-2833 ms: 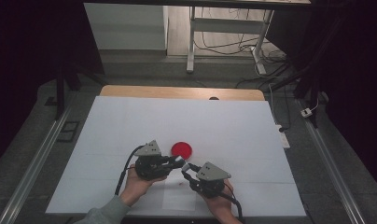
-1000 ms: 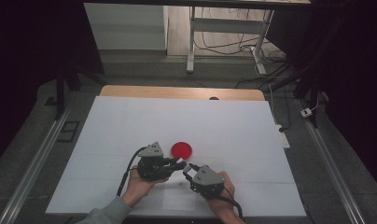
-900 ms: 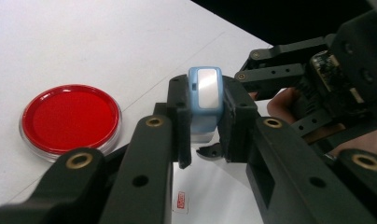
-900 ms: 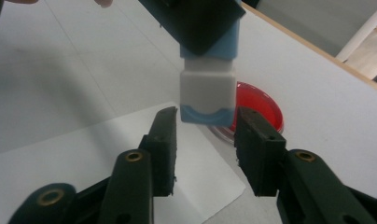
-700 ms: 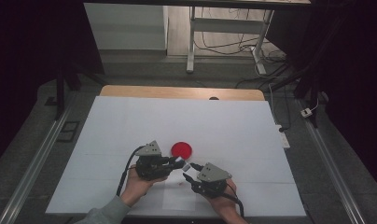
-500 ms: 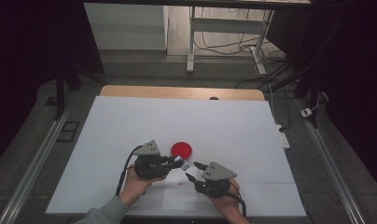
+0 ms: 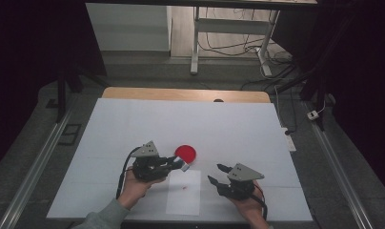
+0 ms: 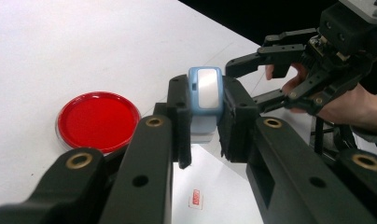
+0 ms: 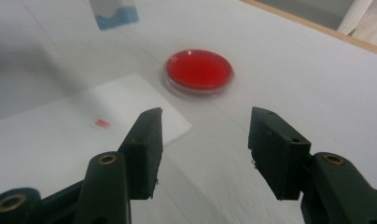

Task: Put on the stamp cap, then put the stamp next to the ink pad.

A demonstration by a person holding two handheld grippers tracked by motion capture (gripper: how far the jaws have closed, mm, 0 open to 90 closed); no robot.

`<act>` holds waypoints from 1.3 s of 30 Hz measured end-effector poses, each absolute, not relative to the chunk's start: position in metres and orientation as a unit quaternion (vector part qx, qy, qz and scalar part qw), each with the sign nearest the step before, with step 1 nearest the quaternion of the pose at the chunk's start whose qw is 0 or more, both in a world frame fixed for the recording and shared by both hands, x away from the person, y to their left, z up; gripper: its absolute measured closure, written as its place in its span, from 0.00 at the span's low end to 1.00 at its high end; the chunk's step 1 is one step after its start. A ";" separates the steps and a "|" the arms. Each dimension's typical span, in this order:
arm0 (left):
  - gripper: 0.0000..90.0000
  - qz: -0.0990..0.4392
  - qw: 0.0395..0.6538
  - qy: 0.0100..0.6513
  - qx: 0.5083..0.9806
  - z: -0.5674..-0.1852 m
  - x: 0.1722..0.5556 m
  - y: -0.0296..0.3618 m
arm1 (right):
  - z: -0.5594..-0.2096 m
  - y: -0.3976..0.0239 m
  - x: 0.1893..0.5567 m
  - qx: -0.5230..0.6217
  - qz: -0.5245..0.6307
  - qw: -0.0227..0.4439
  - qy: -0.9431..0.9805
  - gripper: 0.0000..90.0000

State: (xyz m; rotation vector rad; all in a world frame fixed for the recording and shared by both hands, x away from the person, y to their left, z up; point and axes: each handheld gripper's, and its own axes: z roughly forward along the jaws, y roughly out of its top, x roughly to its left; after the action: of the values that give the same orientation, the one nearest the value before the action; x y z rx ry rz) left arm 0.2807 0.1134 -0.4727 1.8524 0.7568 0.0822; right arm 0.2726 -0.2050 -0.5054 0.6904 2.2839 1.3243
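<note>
**Blue-and-white block gripped on the left, right jaws parted and bare**

A small blue-and-white block (image 8: pixel 205 95) is clamped between the pads of the left gripper (image 8: pixel 205 126), held upright with its pale face turned toward the gripper's own camera. In the high view, the left gripper (image 7: pixel 177 163) is seen held just above the white table (image 7: pixel 228 124), its tips close beside a round red dish (image 7: pixel 186 153). The dish (image 8: pixel 99 121) lies flat on the table, to the left of the clamped block in the left gripper view, apart from it.

A white sheet (image 7: pixel 183 192) bearing a tiny red mark (image 9: pixel 101 123) is spread on the table below the left gripper's tips, between the two hands.

The right gripper (image 7: pixel 217 174) is held to the right of the sheet, well apart from the block. Its jaws have just been opening; they stand about half apart, and nothing is caught between them. In the right gripper view, the red dish (image 9: pixel 199 70) is seen beyond the parted jaws (image 9: pixel 204 144), with the lower end of the block (image 9: pixel 113 14) at the top edge.
</note>
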 end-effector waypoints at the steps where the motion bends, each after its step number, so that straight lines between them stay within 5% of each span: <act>1: 0.84 0.036 0.539 0.318 0.779 -0.473 0.281 0.114 | -0.505 -0.209 0.273 0.249 0.472 0.206 0.820 0.49; 16: 0.84 0.062 0.536 0.327 0.776 -0.467 0.280 0.130 | -0.504 -0.261 0.274 0.285 0.462 0.217 0.811 0.49; 39: 0.84 0.094 0.507 0.349 0.782 -0.472 0.290 0.144 | -0.504 -0.266 0.275 0.289 0.459 0.222 0.810 0.50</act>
State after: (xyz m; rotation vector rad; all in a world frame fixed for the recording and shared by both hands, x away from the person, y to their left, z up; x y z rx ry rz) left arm 0.2903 0.1444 -0.4720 1.8865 0.8424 0.2261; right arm 0.2754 -0.2658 -0.5043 0.7983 2.2384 1.2677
